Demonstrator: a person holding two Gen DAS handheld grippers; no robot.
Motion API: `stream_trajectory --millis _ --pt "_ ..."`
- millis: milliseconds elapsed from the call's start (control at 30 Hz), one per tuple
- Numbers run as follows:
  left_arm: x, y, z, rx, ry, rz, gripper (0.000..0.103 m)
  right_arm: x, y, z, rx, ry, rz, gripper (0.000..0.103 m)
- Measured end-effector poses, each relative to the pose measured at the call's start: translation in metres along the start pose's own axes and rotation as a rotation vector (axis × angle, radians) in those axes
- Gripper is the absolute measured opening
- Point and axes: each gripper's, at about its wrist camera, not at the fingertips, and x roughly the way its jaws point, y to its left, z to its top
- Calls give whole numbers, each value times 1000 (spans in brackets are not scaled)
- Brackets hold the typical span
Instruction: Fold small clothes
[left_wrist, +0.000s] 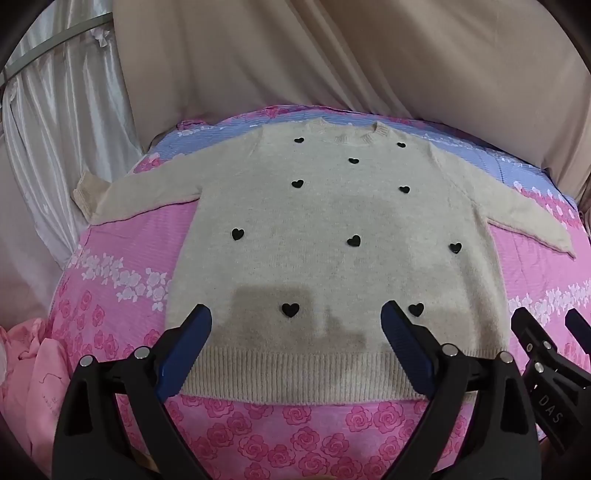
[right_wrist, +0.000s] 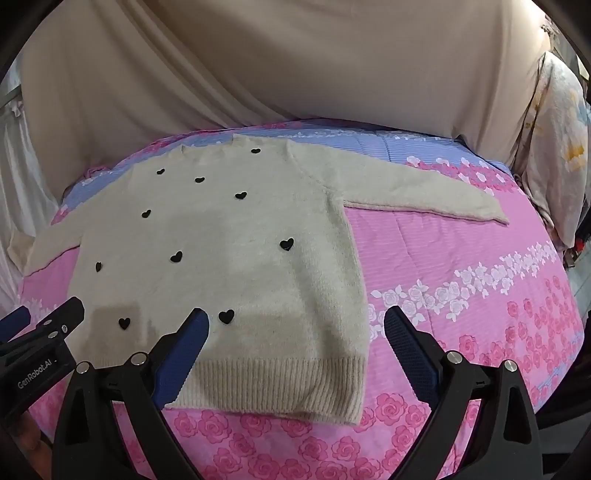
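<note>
Left claw (left_wrist: 295, 325) and right claw (right_wrist: 295, 325) spread wide, empty, over hem.
Cream sweater (left_wrist: 332, 221) flat on pink bedspread (right_wrist: 461, 258), collar at 12 o'clock.

Both wrist views look steeply down from near the sweater's (left_wrist: 332, 240) hem at 6 o'clock; both share its body, the right view shifted toward 3 o'clock.

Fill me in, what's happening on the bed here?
A person holds two grippers above a cream sweater spread flat, face up, sleeves out, on a pink floral bedspread. The left gripper and right gripper both hover near the hem with jaws open, gripping nothing. No fold made yet.
</note>
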Motion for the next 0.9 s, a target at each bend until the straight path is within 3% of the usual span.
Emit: stream_trajectory --millis 900 --pt "-1 -6 -3 10 2 -7 91 0 -6 0 -11 -1 4 94"
